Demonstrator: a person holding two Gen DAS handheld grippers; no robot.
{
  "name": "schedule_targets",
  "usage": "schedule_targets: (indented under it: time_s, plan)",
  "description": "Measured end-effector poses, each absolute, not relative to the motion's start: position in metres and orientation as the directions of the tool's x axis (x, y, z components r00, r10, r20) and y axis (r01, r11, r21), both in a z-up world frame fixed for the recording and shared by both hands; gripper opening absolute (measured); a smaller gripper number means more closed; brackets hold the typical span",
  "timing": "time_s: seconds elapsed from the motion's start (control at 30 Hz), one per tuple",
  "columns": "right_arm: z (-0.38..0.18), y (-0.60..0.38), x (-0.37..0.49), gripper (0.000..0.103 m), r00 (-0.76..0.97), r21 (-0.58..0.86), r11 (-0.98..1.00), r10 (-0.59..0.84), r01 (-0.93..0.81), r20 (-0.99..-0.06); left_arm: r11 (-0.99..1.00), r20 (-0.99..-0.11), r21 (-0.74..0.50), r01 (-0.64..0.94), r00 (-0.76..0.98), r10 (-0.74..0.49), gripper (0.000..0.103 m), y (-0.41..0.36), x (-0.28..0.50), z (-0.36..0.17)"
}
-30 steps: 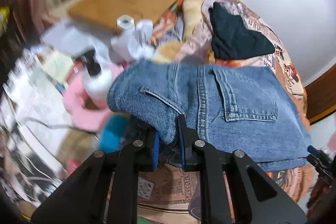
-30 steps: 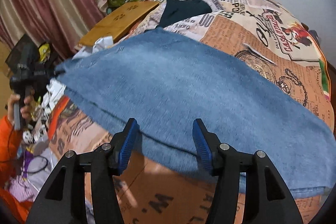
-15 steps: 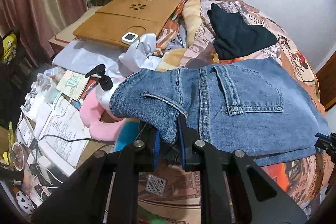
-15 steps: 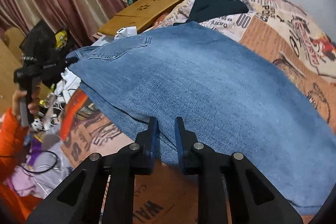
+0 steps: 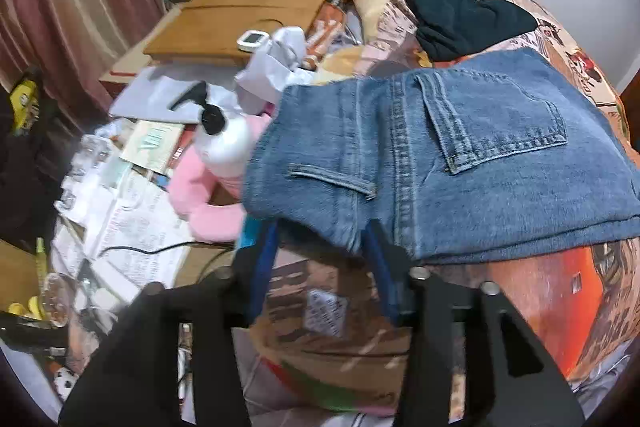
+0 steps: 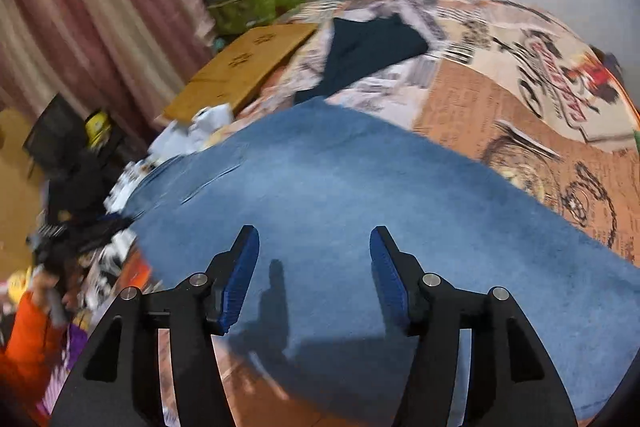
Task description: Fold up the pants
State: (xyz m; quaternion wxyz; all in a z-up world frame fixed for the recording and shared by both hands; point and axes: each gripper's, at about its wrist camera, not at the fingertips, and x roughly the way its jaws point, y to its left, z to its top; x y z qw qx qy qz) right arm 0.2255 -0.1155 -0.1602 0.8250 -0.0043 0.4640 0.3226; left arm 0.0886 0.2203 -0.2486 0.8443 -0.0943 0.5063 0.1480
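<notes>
Blue denim pants (image 5: pixel 460 155) lie folded on the printed bedspread (image 5: pixel 560 307), waistband end hanging over the bed's left edge, back pocket facing up. My left gripper (image 5: pixel 320 247) is open, its blue-padded fingers just below the waistband edge, not pinching it. In the right wrist view the same pants (image 6: pixel 380 211) spread as a long blue strip across the bed. My right gripper (image 6: pixel 314 251) is open and empty, hovering just above the denim near its front edge.
A black garment (image 5: pixel 460 15) lies on the bed behind the pants. A wooden lap table (image 5: pixel 248 11), papers, a white pump bottle (image 5: pixel 224 143) and pink plush (image 5: pixel 200 195) clutter the left side. Curtains (image 6: pixel 80 27) stand far left. The other hand in an orange sleeve (image 6: pixel 28 331) shows at lower left.
Both grippers have opened and let go of the pants. The denim now rests on the bed. The right gripper has pulled up and back a little.
</notes>
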Motion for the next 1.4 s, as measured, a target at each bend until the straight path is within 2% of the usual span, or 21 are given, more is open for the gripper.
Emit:
schedule_targets:
  time_s: [0.1, 0.17, 0.2, 0.23, 0.27, 0.47, 0.7, 0.87, 1.03, 1.2, 1.4]
  plan:
    - [-0.178, -0.136, 0.245, 0.054, 0.353, 0.291, 0.842, 0.470, -0.454, -0.809, 0.937, -0.875, 0.013, -0.349, 0.449, 0.179, 0.053, 0.223, 0.083, -0.235]
    - [-0.195, -0.159, 0.253, 0.054, 0.346, 0.268, 0.877, 0.414, -0.399, -0.842, 0.936, -0.864, 0.022, -0.352, 0.463, 0.195, 0.063, 0.223, 0.084, -0.224]
    - [-0.197, -0.169, 0.254, 0.059, 0.354, 0.272, 0.881, 0.414, -0.387, -0.838, 0.936, -0.857, 0.025, -0.352, 0.474, 0.201, 0.066, 0.223, 0.086, -0.219]
    - [-0.199, -0.182, 0.254, 0.071, 0.365, 0.275, 0.890, 0.408, -0.363, -0.837, 0.936, -0.851, 0.027, -0.351, 0.483, 0.205, 0.071, 0.222, 0.088, -0.214]
    - [-0.201, -0.196, 0.251, 0.074, 0.373, 0.272, 0.902, 0.392, -0.334, -0.841, 0.937, -0.844, 0.027, -0.348, 0.495, 0.208, 0.074, 0.221, 0.092, -0.208]
    - [-0.211, -0.266, 0.225, 0.075, 0.369, 0.240, 0.942, 0.315, -0.233, -0.875, 0.957, -0.823, 0.043, -0.287, 0.533, 0.197, 0.085, 0.197, 0.136, -0.193]
    - [-0.178, -0.342, 0.188, 0.075, 0.500, 0.215, 0.970, 0.241, -0.111, -0.832, 0.991, -0.875, 0.005, -0.135, 0.479, 0.070, 0.086, 0.132, 0.195, -0.217]
    - [-0.171, -0.400, 0.176, 0.075, 0.541, 0.279, 0.960, 0.225, 0.019, -0.810, 0.998, -0.876, 0.066, -0.008, 0.477, 0.062, 0.086, 0.067, 0.222, -0.219]
    - [-0.178, -0.436, 0.163, 0.075, 0.571, 0.327, 0.936, 0.199, 0.129, -0.796, 0.992, -0.879, 0.103, 0.076, 0.474, 0.055, 0.086, 0.023, 0.243, -0.216]
    - [-0.197, -0.462, 0.166, 0.075, 0.569, 0.440, 0.869, 0.248, 0.228, -0.784, 0.986, -0.883, 0.119, 0.119, 0.466, 0.051, 0.086, -0.011, 0.258, -0.219]
    - [-0.220, -0.480, 0.180, 0.075, 0.561, 0.506, 0.809, 0.280, 0.298, -0.779, 0.983, -0.892, 0.104, 0.151, 0.451, 0.025, 0.086, -0.039, 0.269, -0.222]
